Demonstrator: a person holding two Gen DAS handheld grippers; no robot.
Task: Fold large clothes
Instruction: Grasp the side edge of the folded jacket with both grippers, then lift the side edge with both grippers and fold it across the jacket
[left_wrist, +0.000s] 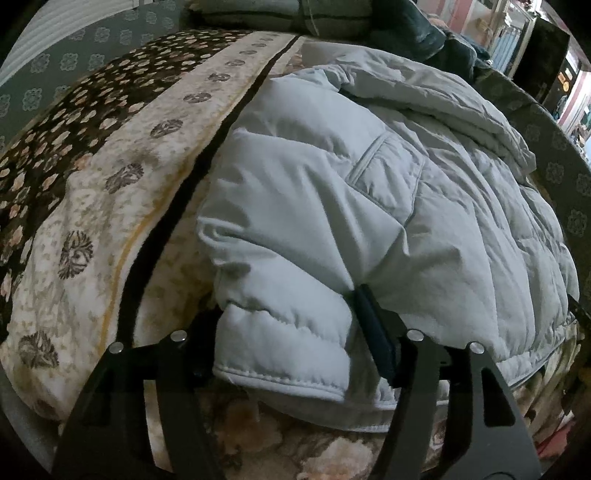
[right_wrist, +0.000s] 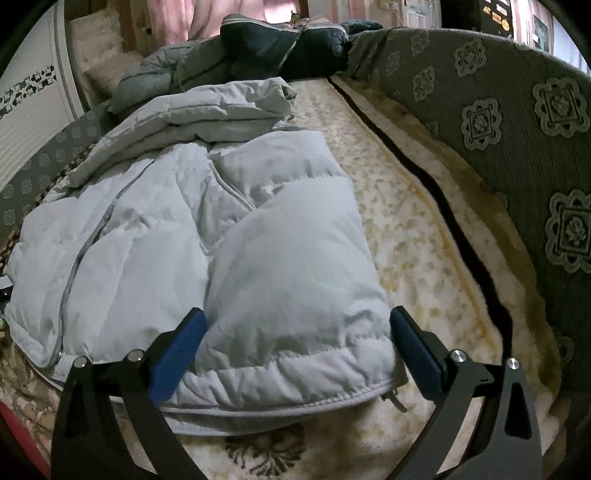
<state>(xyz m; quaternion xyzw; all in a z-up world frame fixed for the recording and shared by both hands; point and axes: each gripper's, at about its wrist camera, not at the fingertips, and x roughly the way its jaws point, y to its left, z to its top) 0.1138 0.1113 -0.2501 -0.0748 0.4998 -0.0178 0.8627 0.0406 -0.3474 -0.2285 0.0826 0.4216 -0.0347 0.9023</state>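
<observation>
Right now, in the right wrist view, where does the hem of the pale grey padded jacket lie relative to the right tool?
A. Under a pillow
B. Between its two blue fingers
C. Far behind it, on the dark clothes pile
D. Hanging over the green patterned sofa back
B: the hem of the pale grey padded jacket lies on the floral blanket, between the spread blue fingers of the right tool.

Pale grey quilted puffer jacket (left_wrist: 369, 206), laid flat on a floral bedspread, partly folded, one padded sleeve brought over the body, grey piping seen along the seams, stitched hem turned toward the cameras, upper part bunched.
</observation>
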